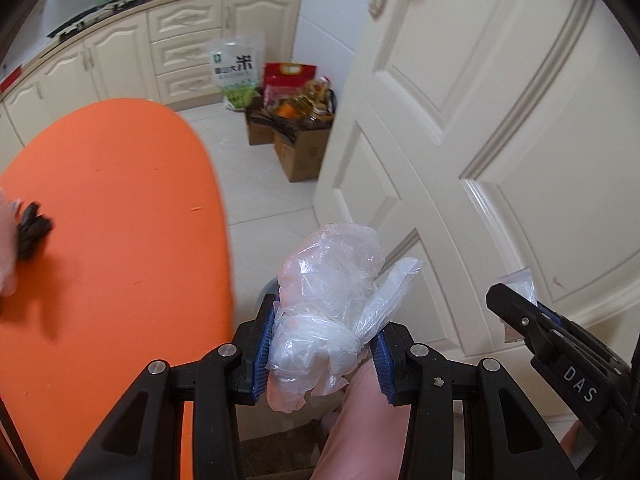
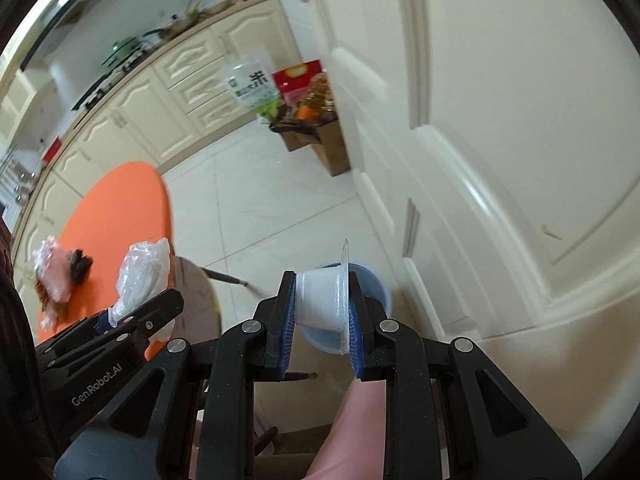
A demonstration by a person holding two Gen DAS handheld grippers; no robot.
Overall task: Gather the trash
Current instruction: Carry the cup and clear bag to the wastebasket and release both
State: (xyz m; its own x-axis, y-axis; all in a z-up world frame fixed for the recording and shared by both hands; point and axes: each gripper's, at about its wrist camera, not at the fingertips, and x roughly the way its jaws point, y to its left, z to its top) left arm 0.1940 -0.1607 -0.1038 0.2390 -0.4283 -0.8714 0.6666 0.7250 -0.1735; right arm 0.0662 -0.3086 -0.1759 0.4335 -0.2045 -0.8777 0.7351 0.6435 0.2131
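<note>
My left gripper [image 1: 320, 344] is shut on a crumpled clear plastic bag [image 1: 328, 300], held off the right edge of the orange table [image 1: 120, 240]. The bag also shows in the right wrist view [image 2: 142, 276]. My right gripper [image 2: 322, 316] is shut on a small white plastic cup [image 2: 320, 300], held sideways above a light blue bin [image 2: 372, 292] on the floor. In the left wrist view the right gripper [image 1: 516, 300] is at the right with the cup's rim [image 1: 520, 284] showing. More trash, a pink wrapper [image 2: 54, 272] and a dark scrap [image 2: 80, 264], lies on the table.
A cream panelled door [image 1: 500, 140] stands close on the right. Cardboard boxes of groceries [image 1: 296, 136] sit on the tiled floor by the kitchen cabinets [image 1: 120, 56]. A stool [image 2: 196, 292] stands beside the table. My pink-trousered leg [image 2: 352, 432] is below the grippers.
</note>
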